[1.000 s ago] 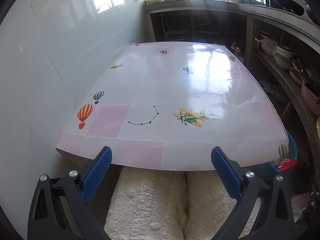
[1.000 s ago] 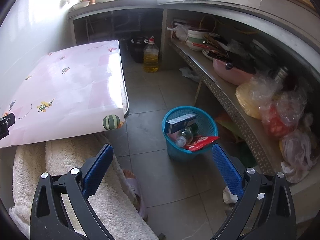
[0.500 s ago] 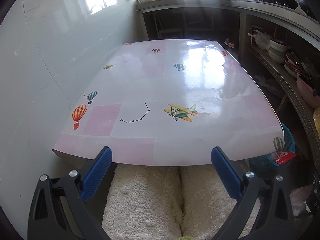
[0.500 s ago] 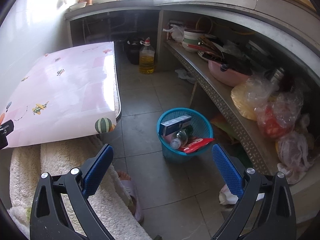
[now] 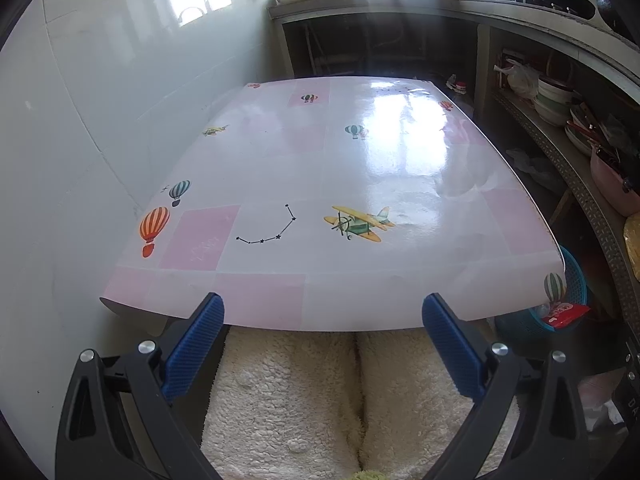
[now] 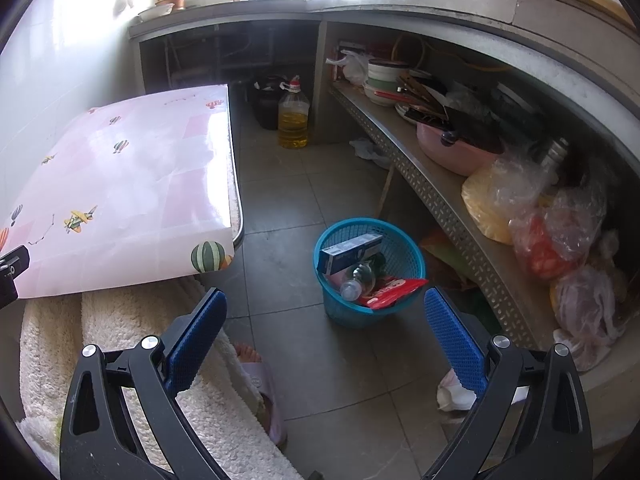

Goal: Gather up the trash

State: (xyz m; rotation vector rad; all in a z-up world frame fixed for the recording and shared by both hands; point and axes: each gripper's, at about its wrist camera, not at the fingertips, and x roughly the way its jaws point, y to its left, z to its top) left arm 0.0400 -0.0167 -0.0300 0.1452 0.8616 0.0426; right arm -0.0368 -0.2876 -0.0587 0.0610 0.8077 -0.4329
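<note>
We hold the left gripper (image 5: 322, 322) low at the near edge of the surface (image 5: 360, 168), its blue fingers (image 5: 196, 344) spread wide with nothing between them. The surface wears a glossy pink and white cover printed with hot-air balloons, a yellow airplane (image 5: 358, 224) and a dotted line of stars. Below its edge lie our legs in fluffy cream fabric (image 5: 352, 400).

Our right gripper (image 6: 325, 322) hangs over the tiled floor (image 6: 280, 200), its fingers (image 6: 454, 340) likewise released and grasping nothing. Between them in the view, a little farther off, stands the blue basket (image 6: 404, 240) on the floor, near the corner of the surface and beside the metal shelf (image 6: 436, 196). In it we see a blue and white box (image 6: 350, 252), a clear plastic bottle (image 6: 358, 280) and a red wrapper (image 6: 390, 290) that hangs over the rim. From the left wrist view the basket (image 5: 576, 280) peeks out past the right corner of the surface. A crumpled white scrap (image 6: 452, 394) lies on the floor just behind the right finger. A jug of yellow oil (image 6: 293, 120) stands farther back on the floor.
</note>
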